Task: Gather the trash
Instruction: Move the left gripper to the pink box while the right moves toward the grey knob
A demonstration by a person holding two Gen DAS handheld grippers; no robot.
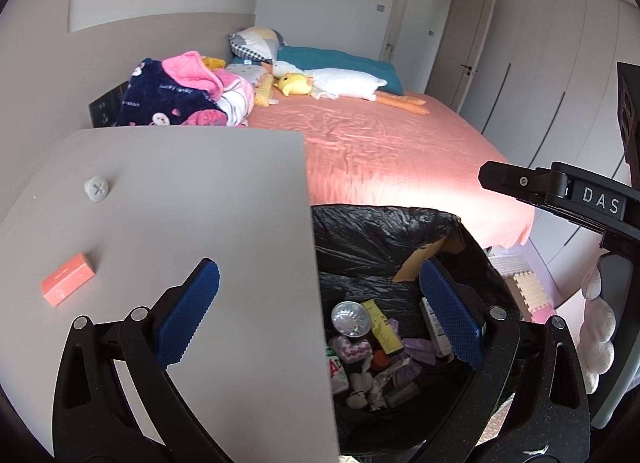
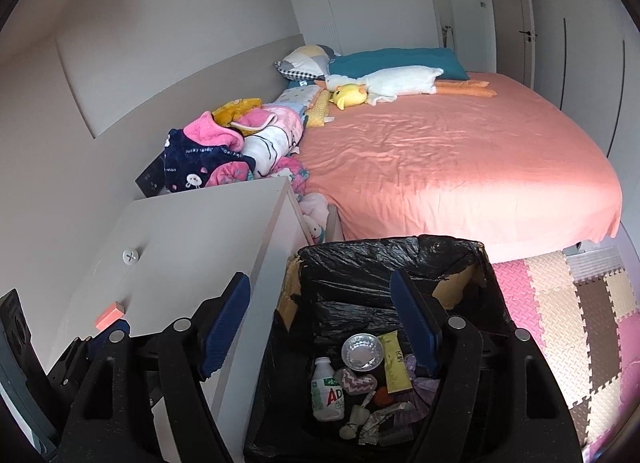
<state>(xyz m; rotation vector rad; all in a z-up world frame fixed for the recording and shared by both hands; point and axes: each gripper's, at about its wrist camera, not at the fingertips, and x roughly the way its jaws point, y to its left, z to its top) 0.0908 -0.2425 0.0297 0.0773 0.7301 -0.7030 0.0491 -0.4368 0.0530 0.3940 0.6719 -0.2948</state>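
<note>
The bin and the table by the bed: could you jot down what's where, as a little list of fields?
place: bedroom, beside a bed with a pink sheet
bin: cardboard box lined with a black bag, next to the table
in the bin: foil cup, small white bottle, yellow packet, crumpled wrappers
table: pink box and a grey cap on top
left gripper: open, empty
right gripper: open, empty, over the bin

My left gripper (image 1: 318, 309) hangs wide open, 1 pad over the nightstand (image 1: 180, 203), the other over the bin (image 1: 400, 231). Pink box (image 1: 68, 279) sits on the nightstand. Right gripper (image 1: 560, 193) pokes in, right edge.
</note>
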